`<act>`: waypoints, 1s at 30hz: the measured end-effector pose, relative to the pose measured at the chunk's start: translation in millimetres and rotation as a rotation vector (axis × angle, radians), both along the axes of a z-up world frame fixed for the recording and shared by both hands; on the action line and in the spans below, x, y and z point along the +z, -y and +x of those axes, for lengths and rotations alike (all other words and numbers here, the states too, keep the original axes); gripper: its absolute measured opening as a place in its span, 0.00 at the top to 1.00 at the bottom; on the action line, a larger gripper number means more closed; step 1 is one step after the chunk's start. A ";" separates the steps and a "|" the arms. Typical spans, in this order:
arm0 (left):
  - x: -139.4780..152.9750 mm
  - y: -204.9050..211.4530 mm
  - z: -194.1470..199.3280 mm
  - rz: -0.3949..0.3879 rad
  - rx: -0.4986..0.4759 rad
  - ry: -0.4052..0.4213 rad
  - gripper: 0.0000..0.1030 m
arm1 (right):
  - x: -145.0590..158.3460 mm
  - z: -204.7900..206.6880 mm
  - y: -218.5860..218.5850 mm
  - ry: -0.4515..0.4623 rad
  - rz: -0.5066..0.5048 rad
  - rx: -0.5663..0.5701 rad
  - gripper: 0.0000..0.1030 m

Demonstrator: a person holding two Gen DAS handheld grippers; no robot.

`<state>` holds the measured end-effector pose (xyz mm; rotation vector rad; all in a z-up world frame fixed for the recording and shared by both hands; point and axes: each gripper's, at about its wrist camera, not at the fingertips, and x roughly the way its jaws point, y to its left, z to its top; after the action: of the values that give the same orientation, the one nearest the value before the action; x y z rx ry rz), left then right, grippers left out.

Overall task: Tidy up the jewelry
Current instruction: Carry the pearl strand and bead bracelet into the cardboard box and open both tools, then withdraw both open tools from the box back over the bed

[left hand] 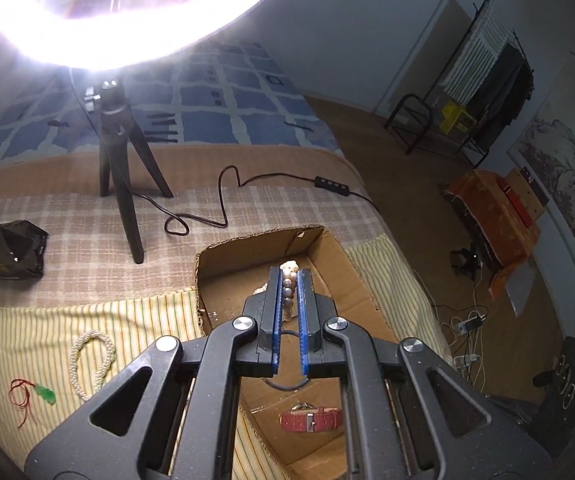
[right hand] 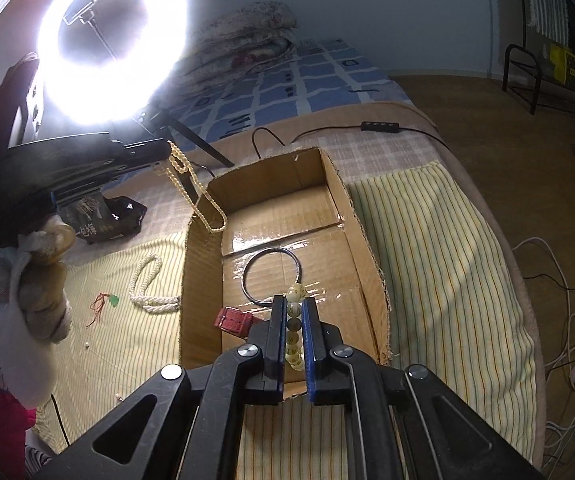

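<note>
Left gripper [left hand: 290, 280] jaws clenched on pearl strand [right hand: 191, 188], dangling over cardboard box [right hand: 203, 264] rim, 10 o'clock corner. Right gripper [right hand: 296, 312] jaws clenched on bead bracelet [right hand: 294, 320] above box floor. Risk: strand snags rim, drops outside onto bed.

Landmark: cardboard box [right hand: 361, 216], on the bed cover [right hand: 439, 240].
In the box: metal ring [right hand: 247, 280] on the floor; watch strap [right hand: 235, 320] near its left wall.
Left of the box: braided pearl loop [right hand: 147, 280]; pendant on cord [right hand: 105, 304] beyond it.
Behind the box: lamp tripod [left hand: 127, 184], cable [left hand: 223, 200].
Over the left wall: bead chain [right hand: 191, 192], hanging.
</note>
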<state>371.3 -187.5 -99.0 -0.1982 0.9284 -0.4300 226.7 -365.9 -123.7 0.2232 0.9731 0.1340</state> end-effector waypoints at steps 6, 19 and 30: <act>-10.4 3.9 6.1 0.017 0.005 -0.028 0.96 | -3.9 3.0 3.2 -0.004 0.010 -0.006 0.91; -1.6 -9.2 -3.7 0.053 0.008 -0.006 0.82 | 5.8 -2.4 -6.7 0.037 -0.020 -0.003 0.43; 18.2 -36.6 -21.6 0.069 0.041 0.035 0.82 | 17.0 -11.2 -18.3 0.065 -0.057 0.004 0.25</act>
<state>349.8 -151.0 -80.8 -0.1463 0.9021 -0.3621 215.4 -347.7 -106.8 0.1639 0.9111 0.1161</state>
